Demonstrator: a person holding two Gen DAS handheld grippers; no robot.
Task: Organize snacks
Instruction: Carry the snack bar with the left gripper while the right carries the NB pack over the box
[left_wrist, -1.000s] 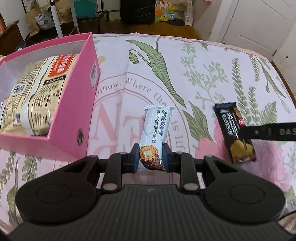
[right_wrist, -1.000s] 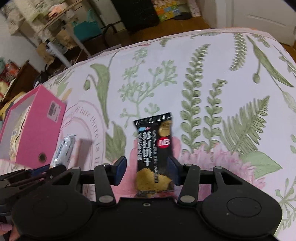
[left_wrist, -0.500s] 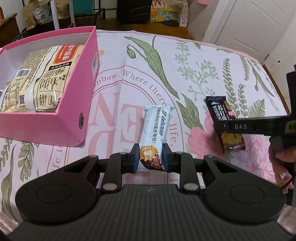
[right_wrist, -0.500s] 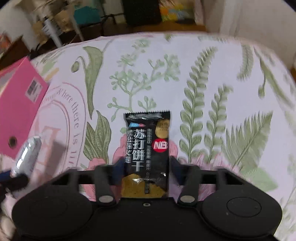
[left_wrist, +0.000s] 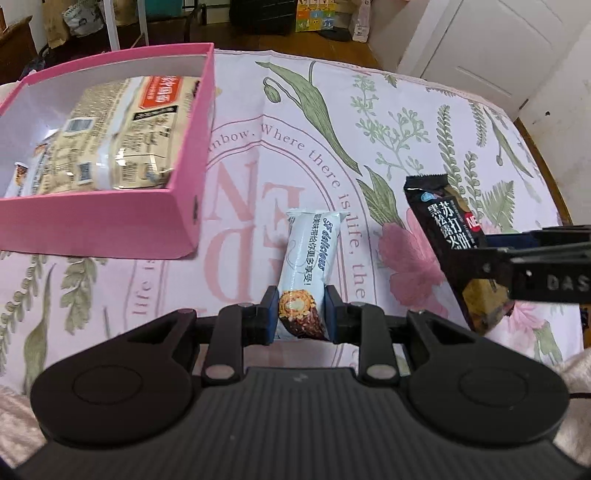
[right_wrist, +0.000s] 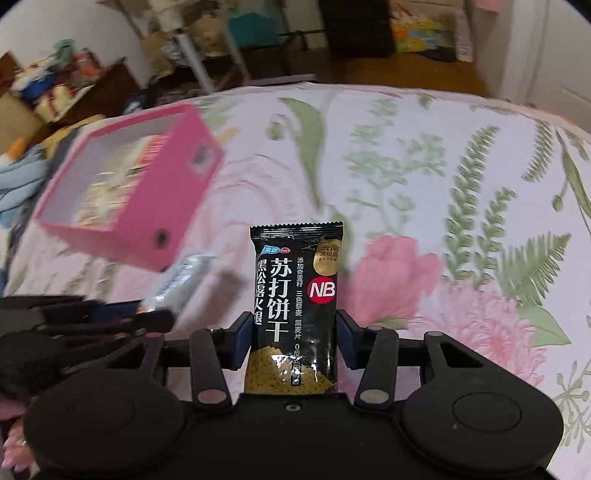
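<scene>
My left gripper (left_wrist: 300, 314) is shut on the lower end of a white snack bar (left_wrist: 308, 266), lifted above the floral tablecloth. My right gripper (right_wrist: 293, 338) is shut on a black cracker packet (right_wrist: 295, 295), also raised; that packet (left_wrist: 448, 236) and the right gripper's side (left_wrist: 532, 262) show at the right of the left wrist view. The white bar (right_wrist: 181, 280) and the left gripper show at the left of the right wrist view. A pink box (left_wrist: 110, 218) at the left holds a large beige snack bag (left_wrist: 122, 136). The box (right_wrist: 147, 221) shows blurred in the right wrist view.
The floral tablecloth (left_wrist: 332, 122) covers the table. Beyond its far edge are a wooden floor, cluttered shelves and a white door (left_wrist: 491, 51). A small packet (left_wrist: 20, 173) lies at the box's left end.
Both grippers have risen with their snacks. The right gripper closed on the black packet, lifted it off the cloth and swung toward the pink box. The box now looks nearer and more open from above.
</scene>
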